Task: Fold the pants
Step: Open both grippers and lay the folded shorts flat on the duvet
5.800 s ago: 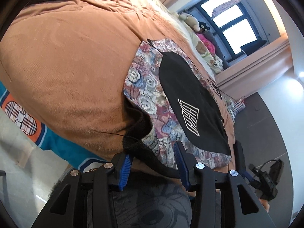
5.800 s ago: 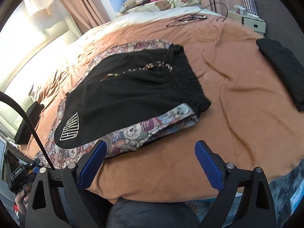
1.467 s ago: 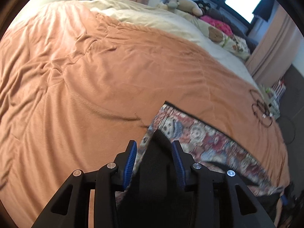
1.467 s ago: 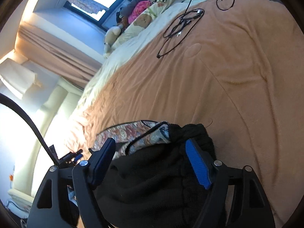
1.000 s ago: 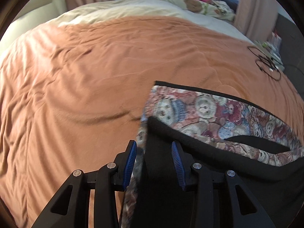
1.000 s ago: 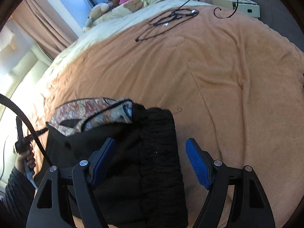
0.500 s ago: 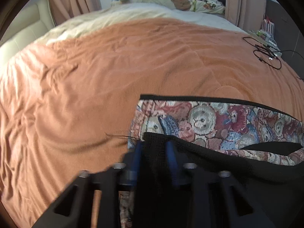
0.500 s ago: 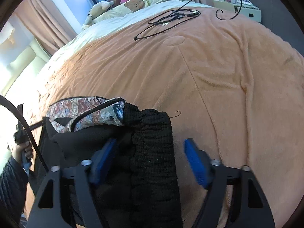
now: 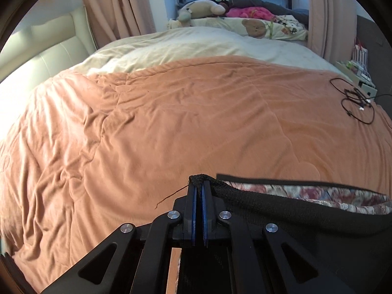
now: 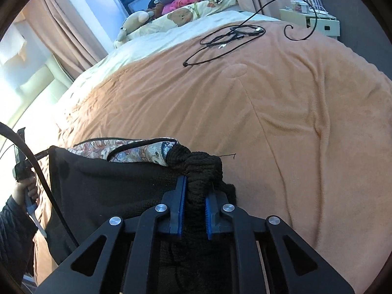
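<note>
The left gripper point(image 9: 199, 191) had its jaws pressed together on a black knit edge of the pants point(image 9: 306, 218), which trailed away toward 3 o'clock over the orange blanket point(image 9: 171, 127). The right gripper point(image 10: 196, 188) pinched the bunched black waistband, its jaws narrowed around the fabric. The pants' patterned lining point(image 10: 137, 153) showed at 10 o'clock. A black cable point(image 10: 227, 36) lay at 12 o'clock near the bed's far edge. No lettering was readable.

Black left claw point(image 9: 199, 191) and right claw point(image 10: 195, 186) have blue pads and silver screws.
</note>
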`<control>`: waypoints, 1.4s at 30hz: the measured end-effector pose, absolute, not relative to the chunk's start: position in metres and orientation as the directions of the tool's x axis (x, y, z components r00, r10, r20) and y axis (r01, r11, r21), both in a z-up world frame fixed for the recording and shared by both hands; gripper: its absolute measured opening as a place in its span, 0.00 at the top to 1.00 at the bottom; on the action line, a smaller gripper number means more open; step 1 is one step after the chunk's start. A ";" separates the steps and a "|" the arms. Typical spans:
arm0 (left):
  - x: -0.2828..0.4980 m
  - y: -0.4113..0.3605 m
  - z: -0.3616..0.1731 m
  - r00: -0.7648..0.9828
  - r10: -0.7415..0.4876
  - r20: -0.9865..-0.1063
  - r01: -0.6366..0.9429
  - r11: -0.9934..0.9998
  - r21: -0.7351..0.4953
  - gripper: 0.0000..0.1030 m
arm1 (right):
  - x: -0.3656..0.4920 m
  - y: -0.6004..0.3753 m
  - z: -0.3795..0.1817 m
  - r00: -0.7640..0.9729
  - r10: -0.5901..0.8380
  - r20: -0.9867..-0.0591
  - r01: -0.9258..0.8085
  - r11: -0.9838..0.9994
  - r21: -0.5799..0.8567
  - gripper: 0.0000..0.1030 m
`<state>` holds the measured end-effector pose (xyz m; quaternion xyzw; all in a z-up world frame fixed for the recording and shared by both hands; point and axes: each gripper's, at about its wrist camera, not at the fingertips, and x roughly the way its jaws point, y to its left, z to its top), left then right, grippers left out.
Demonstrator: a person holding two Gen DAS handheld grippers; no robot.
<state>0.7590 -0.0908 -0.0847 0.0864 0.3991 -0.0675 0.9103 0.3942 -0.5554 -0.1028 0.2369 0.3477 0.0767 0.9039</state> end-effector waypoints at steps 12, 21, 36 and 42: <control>0.802 -0.102 -0.127 0.610 0.009 -0.792 0.143 0.982 0.121 0.95 | 0.423 -0.546 -0.112 0.756 0.281 -0.591 0.055 0.872 0.486 0.89; 0.782 -0.085 -0.120 0.578 0.005 -0.816 0.112 0.990 0.086 0.54 | 0.403 -0.553 -0.106 0.773 0.315 -0.551 0.027 0.852 0.524 0.30; 0.652 -0.017 -0.056 0.604 -0.012 -0.797 0.073 0.997 0.040 0.39 | 0.361 -0.577 -0.104 0.748 0.379 -0.545 0.046 0.789 0.612 0.30; 0.596 0.001 -0.048 0.603 -0.068 -0.795 0.034 0.998 -0.060 0.38 | 0.336 -0.572 -0.111 0.745 0.435 -0.506 0.002 0.757 0.654 0.30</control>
